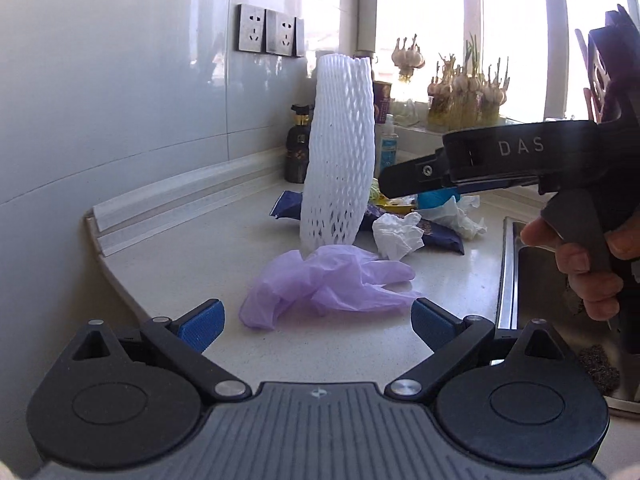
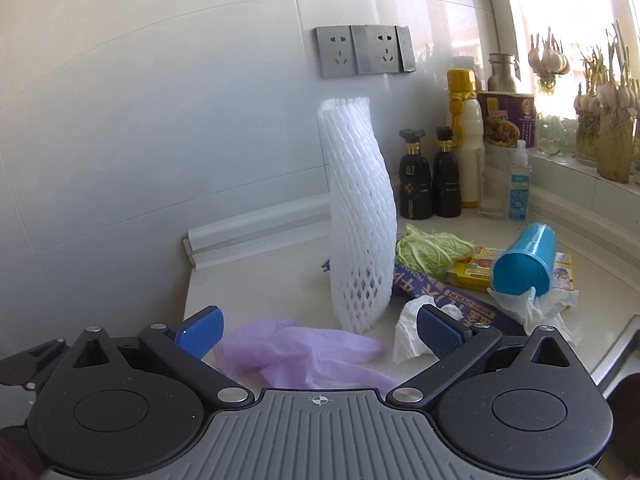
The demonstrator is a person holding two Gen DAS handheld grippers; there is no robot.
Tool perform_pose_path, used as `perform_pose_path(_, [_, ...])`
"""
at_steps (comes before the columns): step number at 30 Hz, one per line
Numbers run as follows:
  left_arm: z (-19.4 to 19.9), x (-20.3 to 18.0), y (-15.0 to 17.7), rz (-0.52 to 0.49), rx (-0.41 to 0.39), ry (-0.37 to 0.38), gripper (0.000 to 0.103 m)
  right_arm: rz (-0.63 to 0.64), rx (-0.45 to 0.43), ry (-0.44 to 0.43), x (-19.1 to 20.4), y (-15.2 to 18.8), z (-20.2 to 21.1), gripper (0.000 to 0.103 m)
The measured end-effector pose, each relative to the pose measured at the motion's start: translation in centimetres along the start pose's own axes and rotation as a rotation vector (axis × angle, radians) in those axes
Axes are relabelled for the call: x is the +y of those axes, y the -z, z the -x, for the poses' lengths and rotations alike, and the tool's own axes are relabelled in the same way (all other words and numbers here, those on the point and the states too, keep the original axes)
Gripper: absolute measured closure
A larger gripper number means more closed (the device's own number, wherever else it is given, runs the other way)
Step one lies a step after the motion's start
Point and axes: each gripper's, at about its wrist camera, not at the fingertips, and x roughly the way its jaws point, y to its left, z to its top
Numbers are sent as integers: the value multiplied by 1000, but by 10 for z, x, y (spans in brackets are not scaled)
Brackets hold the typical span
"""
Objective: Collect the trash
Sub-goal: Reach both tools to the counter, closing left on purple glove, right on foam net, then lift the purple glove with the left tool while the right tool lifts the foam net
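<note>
The purple glove [image 1: 328, 286] lies flat on the bench [image 1: 192, 264], just ahead of the left claw [image 1: 316, 322] and framed between its blue pads — both stand wide apart, gripping nothing. The glove's long axis runs crosswise to that claw, cuff toward the bench's curved near-left edge, fingers pointing toward the sink [image 1: 516, 280] on the right. The right claw [image 2: 318, 330] is open too, empty, and the same glove [image 2: 304, 354] sits just in front of it, low between its pads. Both are near; my guess is the left one has the squarer line, though the glove's width nearly fills its opening.

Touching the glove's far side, a white foam net [image 1: 340, 152] stands upright, leaning a little. A careless sweep could topple it.

Behind, toward the back of the bench: crumpled tissues [image 1: 398, 234], a dark wrapper [image 2: 444, 292], a cabbage leaf [image 2: 434, 250], a yellow box [image 2: 480, 268] and a blue cup [image 2: 524, 260] on its side. Bottles [image 2: 430, 174] stand along the tiled wall under the sockets [image 2: 362, 50]; sprouting garlic [image 2: 604, 100] lines the bright windowsill. From the left view a hand [image 1: 580, 256] holds the right tool's trigger over the sink edge.
</note>
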Motion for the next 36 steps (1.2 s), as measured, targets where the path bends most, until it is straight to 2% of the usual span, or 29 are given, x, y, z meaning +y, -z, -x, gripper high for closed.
perform_pose_path(3, [-19,4,-4,2,10,42,10,-15,-6,-24,-8,-5,-16,2])
perform_pose_path(8, [-41,7,-6,-16,3,67,13,-34,-3,-32,-18,-14,-44,8])
perform_pose_path(14, [-64,10,-10,-6,23,68,31,-81,-2,-30,-28,-21,-72,31])
perform_pose_path(17, [-70,8,-12,-2,28,67,41,-96,-9,-23,-32,-23,-80,45])
perform_pose_path(19, [-72,7,-12,-6,36,64,56,-107,-7,-16,-34,-25,-84,63])
perform_pose_path(20, [-73,6,-11,-6,43,54,62,-111,-9,-14,-35,-26,-85,67])
perform_pose_path(22, [-75,7,-10,12,57,44,79,-119,-12,-6,-36,-26,-88,82])
perform_pose_path(24, [-76,10,-9,33,70,40,93,-128,-8,-1,-37,-27,-91,91])
perform_pose_path(26, [-76,11,-7,59,79,32,99,-128,-1,6,-37,-27,-94,100])
perform_pose_path(27, [-76,13,-8,77,79,27,101,-124,-4,11,-36,-27,-95,103])
perform_pose_path(36, [-53,31,-19,181,35,5,103,-145,-50,-22,-33,-34,-76,103])
